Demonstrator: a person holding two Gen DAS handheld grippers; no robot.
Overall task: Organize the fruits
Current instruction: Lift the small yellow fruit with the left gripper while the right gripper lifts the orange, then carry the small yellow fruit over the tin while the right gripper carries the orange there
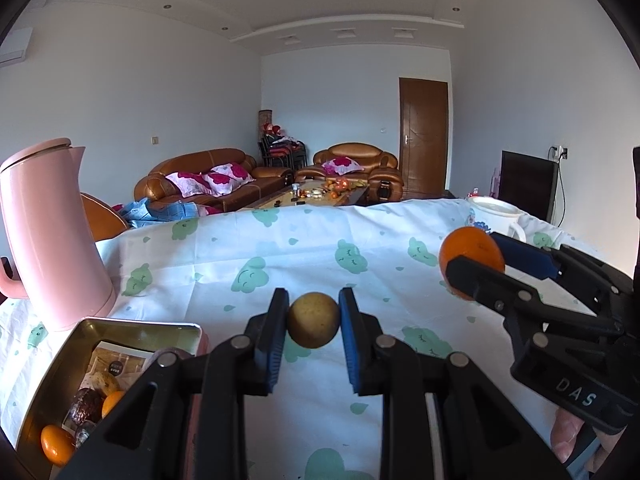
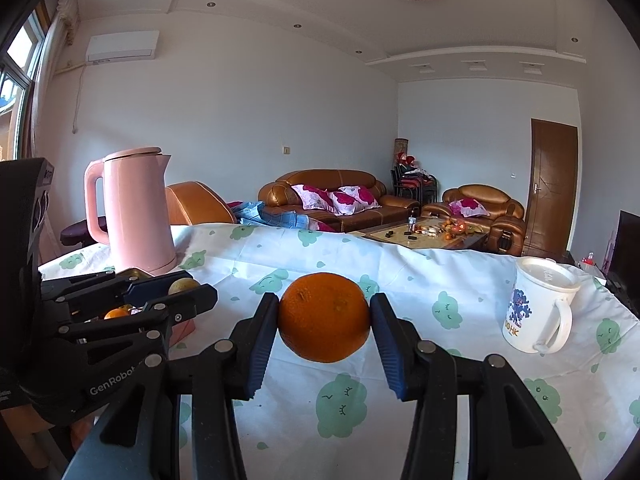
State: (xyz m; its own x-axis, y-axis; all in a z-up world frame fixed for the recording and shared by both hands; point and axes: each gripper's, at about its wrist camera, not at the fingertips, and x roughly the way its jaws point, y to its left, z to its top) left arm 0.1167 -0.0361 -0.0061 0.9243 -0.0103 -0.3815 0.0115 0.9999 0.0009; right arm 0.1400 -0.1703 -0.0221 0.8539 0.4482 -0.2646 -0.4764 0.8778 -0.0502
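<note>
My left gripper (image 1: 313,320) is shut on a small yellow-brown round fruit (image 1: 313,319) and holds it above the tablecloth. My right gripper (image 2: 324,318) is shut on an orange (image 2: 324,316), also held above the cloth. In the left wrist view the right gripper with the orange (image 1: 468,256) is at the right. In the right wrist view the left gripper (image 2: 188,292) with the yellow fruit (image 2: 182,285) is at the left, beside the tin. A metal tin (image 1: 60,364) at lower left holds small oranges (image 1: 56,442) and a dark fruit (image 1: 86,404).
A pink kettle (image 1: 48,240) stands at the left behind the tin; it also shows in the right wrist view (image 2: 138,212). A white lidded mug (image 2: 538,306) stands at the right. The table wears a white cloth with green prints (image 1: 320,240). Sofas and a coffee table are beyond.
</note>
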